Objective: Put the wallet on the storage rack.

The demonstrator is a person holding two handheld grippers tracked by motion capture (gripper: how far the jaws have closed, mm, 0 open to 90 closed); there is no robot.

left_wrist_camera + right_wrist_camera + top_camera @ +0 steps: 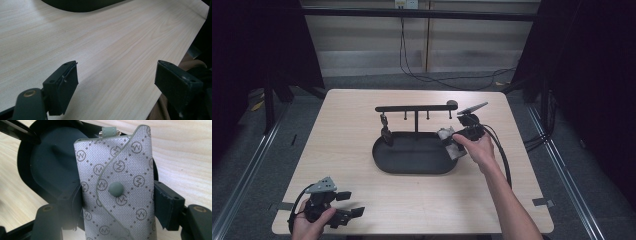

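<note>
My right claw [117,202] is clamped on a grey monogrammed key pouch [117,190] above the black tray [412,160]; its snap button shows up close. My left claw [117,85] gapes, empty, over bare counter [112,45].

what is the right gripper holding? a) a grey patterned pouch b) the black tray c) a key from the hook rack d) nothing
a: the right gripper has its jaws pressed on both sides of a grey patterned pouch with a snap button, held over the black tray.
</note>
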